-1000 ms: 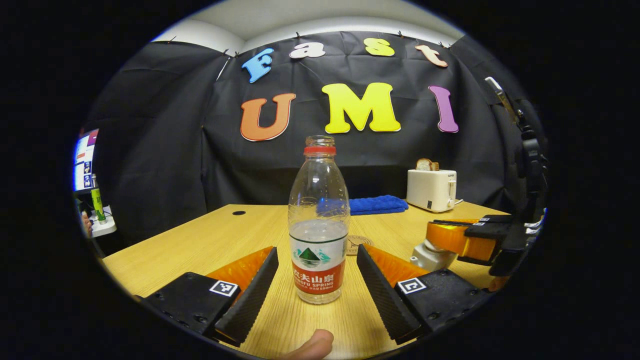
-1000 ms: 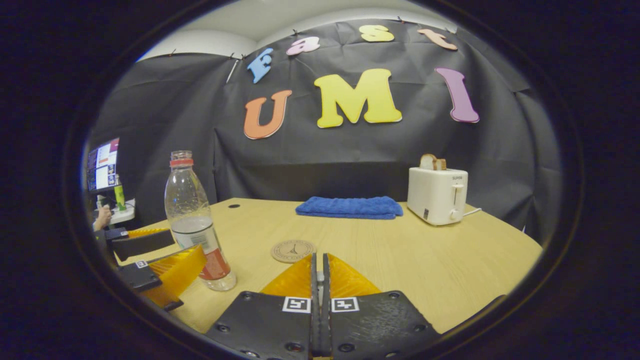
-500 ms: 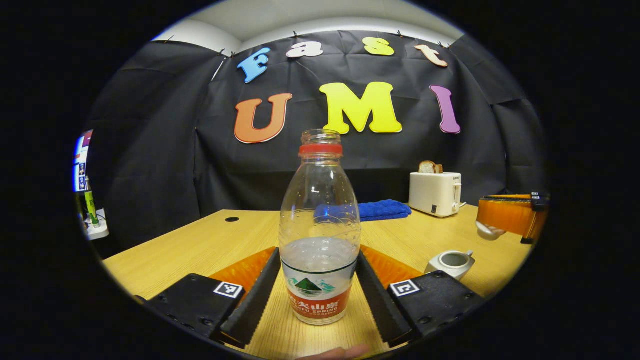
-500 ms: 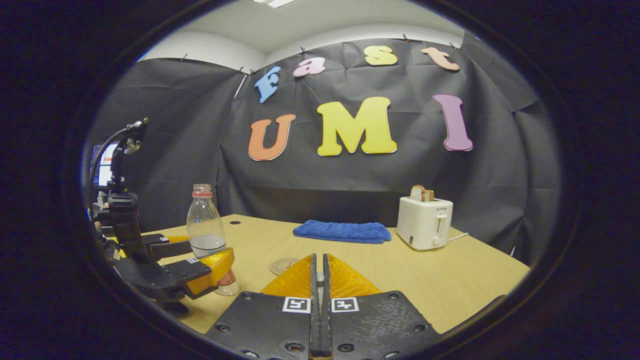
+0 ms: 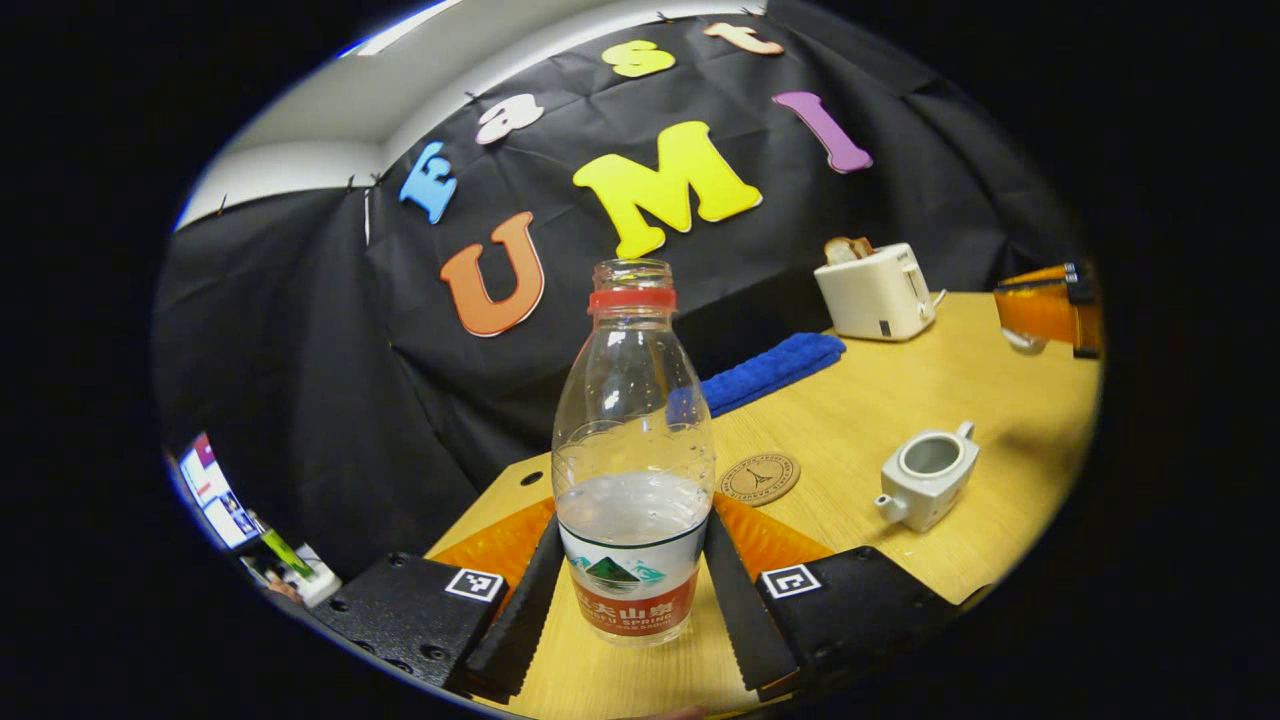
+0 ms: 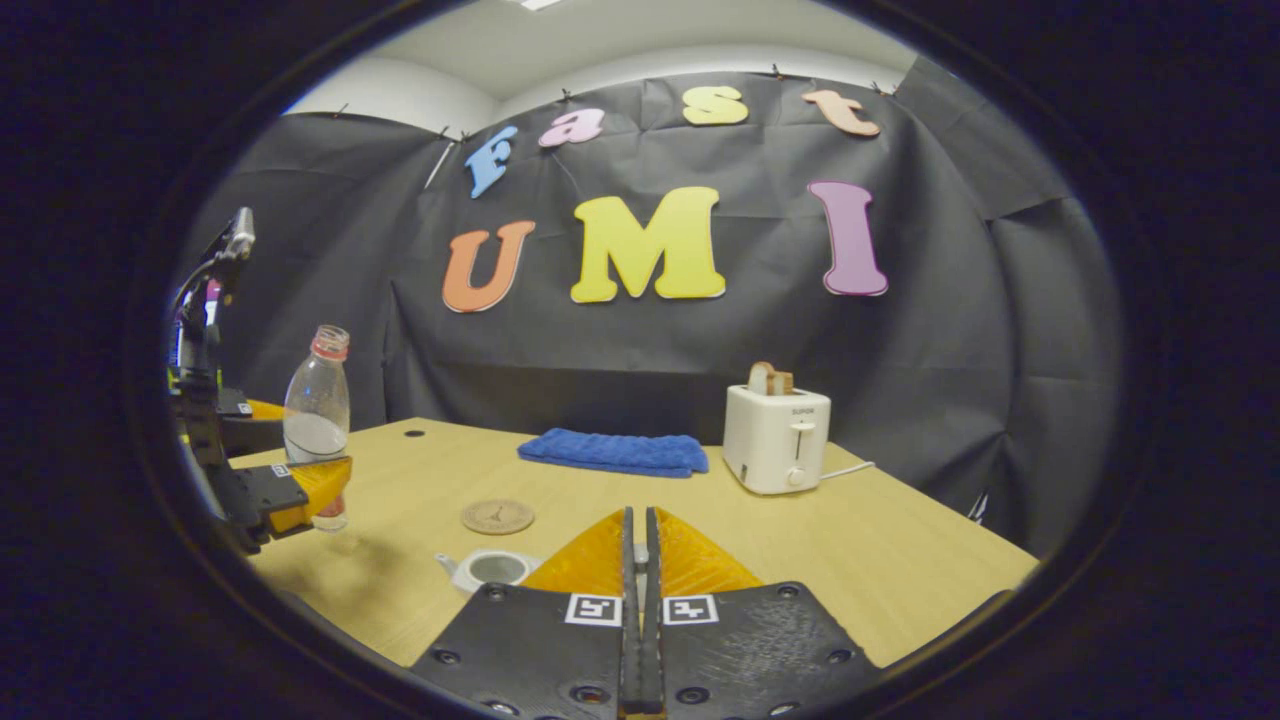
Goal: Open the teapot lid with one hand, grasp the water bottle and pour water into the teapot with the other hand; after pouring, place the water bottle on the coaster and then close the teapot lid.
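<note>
The left gripper [image 5: 632, 590] is clamped on the water bottle [image 5: 633, 470], lifted off the table [image 5: 880, 400]. The right gripper [image 6: 638, 560] has its fingers together, whether on the lid I cannot tell. The open teapot [image 5: 925, 485] stands mid-table beside the coaster [image 5: 759, 477]; a toaster [image 5: 878, 290] sits toward the far edge.

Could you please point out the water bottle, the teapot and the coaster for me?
water bottle [image 5: 633, 440]: left gripper view, on its clear body.
teapot [image 5: 926, 484]: left gripper view, on its white side wall.
coaster [image 5: 759, 478]: left gripper view, on its round top face.

coaster [image 5: 759, 477] between bottle [image 5: 633, 470] and teapot [image 5: 928, 486]
</note>
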A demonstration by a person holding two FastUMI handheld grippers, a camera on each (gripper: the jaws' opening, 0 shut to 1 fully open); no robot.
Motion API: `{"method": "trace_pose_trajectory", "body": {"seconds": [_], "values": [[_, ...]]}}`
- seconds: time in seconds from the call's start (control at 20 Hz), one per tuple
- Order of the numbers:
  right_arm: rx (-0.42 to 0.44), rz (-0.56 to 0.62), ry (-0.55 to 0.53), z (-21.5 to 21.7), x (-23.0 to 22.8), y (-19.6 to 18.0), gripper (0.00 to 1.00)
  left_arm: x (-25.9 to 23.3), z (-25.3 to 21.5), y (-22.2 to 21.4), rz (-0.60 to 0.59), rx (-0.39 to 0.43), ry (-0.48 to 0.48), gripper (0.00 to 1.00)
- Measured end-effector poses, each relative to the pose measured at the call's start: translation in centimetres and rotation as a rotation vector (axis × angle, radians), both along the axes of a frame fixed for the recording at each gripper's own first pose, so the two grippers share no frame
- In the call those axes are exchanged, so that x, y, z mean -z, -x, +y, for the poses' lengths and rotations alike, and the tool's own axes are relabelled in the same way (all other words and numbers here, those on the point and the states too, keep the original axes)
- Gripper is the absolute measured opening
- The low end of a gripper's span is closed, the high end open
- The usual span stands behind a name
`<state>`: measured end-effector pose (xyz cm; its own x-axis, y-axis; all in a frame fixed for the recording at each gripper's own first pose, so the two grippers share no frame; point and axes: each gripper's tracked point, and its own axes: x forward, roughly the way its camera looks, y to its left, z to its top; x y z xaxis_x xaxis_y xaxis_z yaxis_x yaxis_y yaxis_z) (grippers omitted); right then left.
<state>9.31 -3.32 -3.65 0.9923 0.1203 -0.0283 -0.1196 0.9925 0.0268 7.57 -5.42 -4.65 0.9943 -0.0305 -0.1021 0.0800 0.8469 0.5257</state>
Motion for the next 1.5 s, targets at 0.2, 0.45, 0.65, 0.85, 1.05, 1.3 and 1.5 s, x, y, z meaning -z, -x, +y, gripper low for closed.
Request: {"method": "trace_pose_trajectory", "body": {"seconds": [0.2,0.45,0.65,0.85,1.05,1.3,1.5], "values": [[0.019,0.001,-0.021,-2.1,-0.4,0.1,0.00,-0.9,-1.1,0.7,-0.014,0.017,-0.283,0.77],[0.048,-0.006,-0.023,-3.9,-0.8,0.0,0.00,-0.4,-1.6,0.4,0.017,0.030,-0.523,0.77],[0.057,-0.003,-0.008,-4.3,-0.7,0.0,0.00,-0.1,-1.2,0.0,0.034,0.022,-0.702,0.77],[0.060,-0.007,-0.003,-4.8,-1.0,0.2,0.00,1.0,-1.9,0.1,0.050,0.056,-0.939,0.77],[0.060,-0.013,-0.007,-5.1,-1.2,0.4,0.00,2.5,-2.3,0.7,0.080,0.090,-1.116,0.77],[0.059,-0.009,-0.015,-5.5,-1.0,0.2,0.00,3.4,-2.9,1.0,0.119,0.099,-1.237,0.77],[0.064,-0.004,-0.019,-5.8,-0.7,-0.1,0.00,2.7,-3.0,1.0,0.119,0.105,-1.353,0.77]]}}
